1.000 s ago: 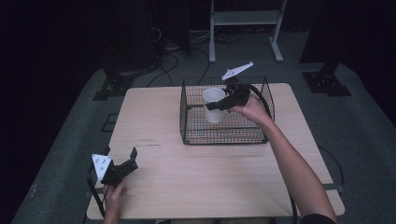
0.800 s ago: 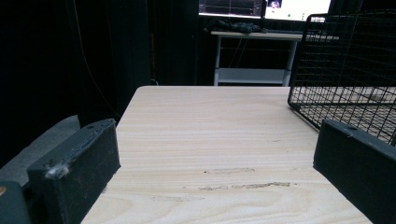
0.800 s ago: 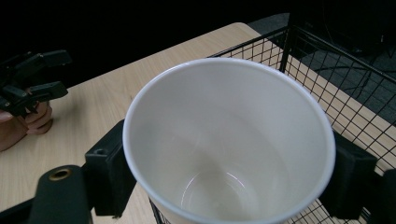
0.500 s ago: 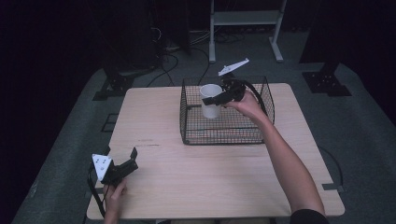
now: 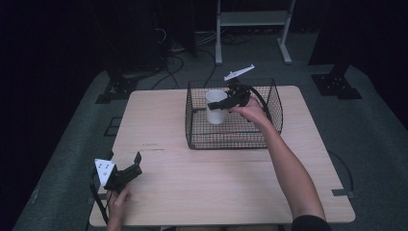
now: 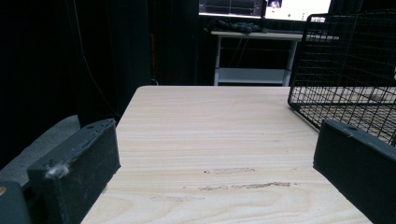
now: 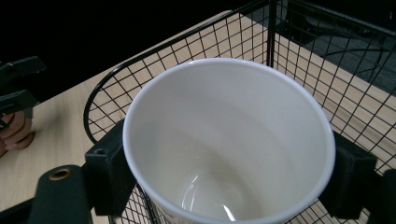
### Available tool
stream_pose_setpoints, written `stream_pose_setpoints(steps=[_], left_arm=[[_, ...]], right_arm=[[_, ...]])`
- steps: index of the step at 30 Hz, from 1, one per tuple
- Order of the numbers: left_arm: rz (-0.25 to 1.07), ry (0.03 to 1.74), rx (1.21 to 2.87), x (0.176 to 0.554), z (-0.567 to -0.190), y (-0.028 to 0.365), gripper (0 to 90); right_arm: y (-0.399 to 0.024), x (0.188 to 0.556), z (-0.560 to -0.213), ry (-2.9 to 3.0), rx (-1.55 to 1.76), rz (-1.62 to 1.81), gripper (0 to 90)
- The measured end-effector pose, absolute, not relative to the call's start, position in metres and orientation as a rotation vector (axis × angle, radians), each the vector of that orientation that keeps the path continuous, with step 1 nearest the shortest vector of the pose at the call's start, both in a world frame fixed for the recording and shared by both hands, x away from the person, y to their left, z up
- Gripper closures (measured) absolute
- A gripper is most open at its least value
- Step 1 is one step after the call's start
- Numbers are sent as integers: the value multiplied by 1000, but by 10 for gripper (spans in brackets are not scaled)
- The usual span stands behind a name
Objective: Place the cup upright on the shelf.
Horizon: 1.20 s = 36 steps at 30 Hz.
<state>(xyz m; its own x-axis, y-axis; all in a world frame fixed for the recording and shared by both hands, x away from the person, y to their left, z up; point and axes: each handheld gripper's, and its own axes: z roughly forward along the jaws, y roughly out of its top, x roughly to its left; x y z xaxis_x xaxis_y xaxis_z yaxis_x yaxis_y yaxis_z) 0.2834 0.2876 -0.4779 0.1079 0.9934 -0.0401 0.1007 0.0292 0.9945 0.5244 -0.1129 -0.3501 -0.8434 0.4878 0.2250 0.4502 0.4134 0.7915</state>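
High view, surroundings: a pale wooden table [image 5: 231, 178] stands on grey carpet in a dark room, with a white shelf frame [image 5: 252, 19] and loose cables [image 5: 178, 45] on the floor behind it.
Basket: a black wire basket [image 5: 269, 96] sits on the far half of the table, open at the top, with thin mesh walls on all four sides.
In the way: the basket's walls ring the cup, so the right forearm [image 5: 288, 168] reaches over the near wall from above.
Table marks: a few dark scuffs [image 6: 233, 179] show on the wood just ahead of the left gripper.
Left gripper: the left gripper [image 5: 130, 173] lies low at the near left corner of the table, well apart from the basket; its jaws stand wide apart with nothing between them.
Right gripper: the right gripper [image 5: 219, 105] is clenched on the cup, one black pad on each side of the wall just under the rim.
Cup, place: the cup [image 5: 216, 107] is inside the basket, toward its far left part; whether its base touches the basket floor cannot be told.
Cup, look: the cup is plain white with a smooth, rounded rim, wider at the top than at the bottom, upright and empty, its glossy inside catching a small highlight near the base.
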Motion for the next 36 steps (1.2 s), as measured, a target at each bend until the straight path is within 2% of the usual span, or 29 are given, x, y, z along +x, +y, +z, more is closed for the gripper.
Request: stream_pose_setpoints(steps=[36], left_arm=[[1052,1213,1305,283,-478,288,0]], right_arm=[[-114,546,-391,2643,988,1234,189]])
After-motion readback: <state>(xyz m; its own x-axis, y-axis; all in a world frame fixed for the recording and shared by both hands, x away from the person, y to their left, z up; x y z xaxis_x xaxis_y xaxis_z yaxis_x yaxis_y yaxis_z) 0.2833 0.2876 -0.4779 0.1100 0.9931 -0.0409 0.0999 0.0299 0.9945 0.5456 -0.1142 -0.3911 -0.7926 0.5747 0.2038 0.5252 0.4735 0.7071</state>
